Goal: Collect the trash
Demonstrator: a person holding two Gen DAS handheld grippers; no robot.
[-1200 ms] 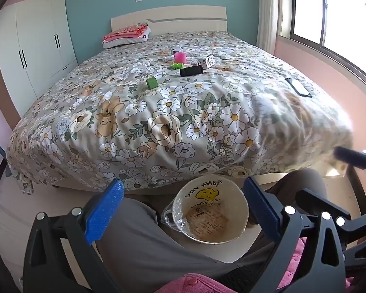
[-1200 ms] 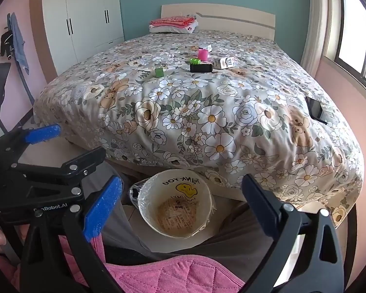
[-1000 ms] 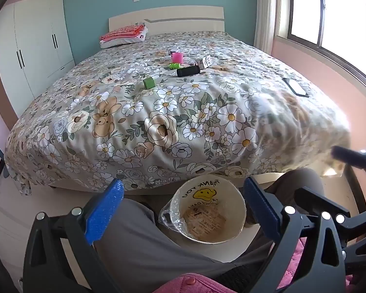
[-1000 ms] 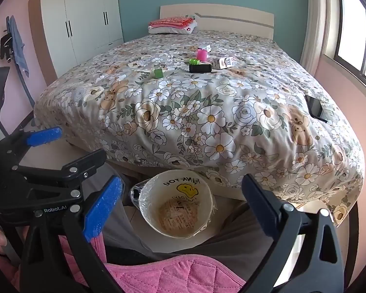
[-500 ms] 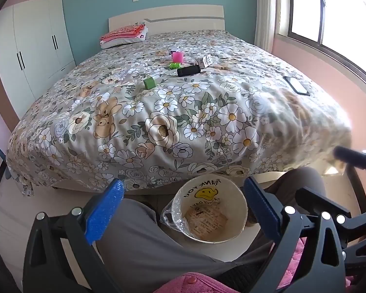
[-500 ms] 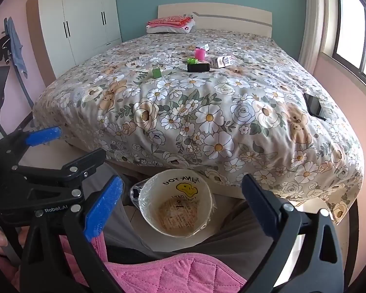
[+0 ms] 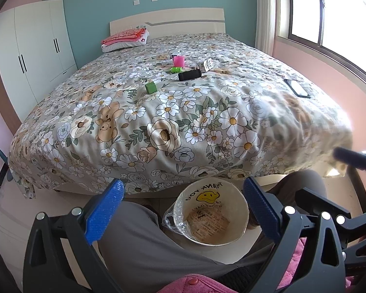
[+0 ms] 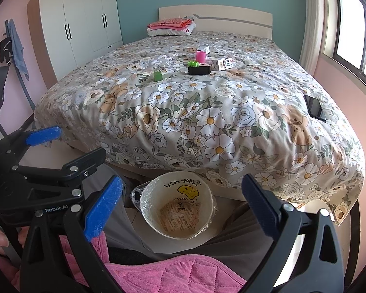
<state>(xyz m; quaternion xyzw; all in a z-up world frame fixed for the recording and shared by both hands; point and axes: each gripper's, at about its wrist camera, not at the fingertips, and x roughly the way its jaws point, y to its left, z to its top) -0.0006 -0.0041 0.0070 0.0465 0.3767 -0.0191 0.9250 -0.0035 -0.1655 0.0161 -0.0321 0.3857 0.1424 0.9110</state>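
A bag-lined trash bin (image 7: 211, 216) with a smiley face stands on the floor at the bed's foot, between the person's legs; it also shows in the right wrist view (image 8: 177, 205). On the floral bed lie a green block (image 7: 150, 87), a black cylinder (image 7: 189, 75), a pink cup (image 7: 178, 61), a small green piece (image 7: 176, 69) and a small carton (image 7: 205, 65). My left gripper (image 7: 183, 208) is open and empty above the bin. My right gripper (image 8: 180, 202) is open and empty beside it.
A black phone (image 8: 315, 108) lies near the bed's right edge. Folded pink bedding (image 7: 124, 39) sits by the headboard. A white wardrobe (image 7: 34, 48) stands left. A window wall runs on the right. Pink quilted fabric (image 8: 158, 276) covers the lap below.
Both views shift only slightly; the grippers stay open and hover above the bin. Nothing on the bed has moved.
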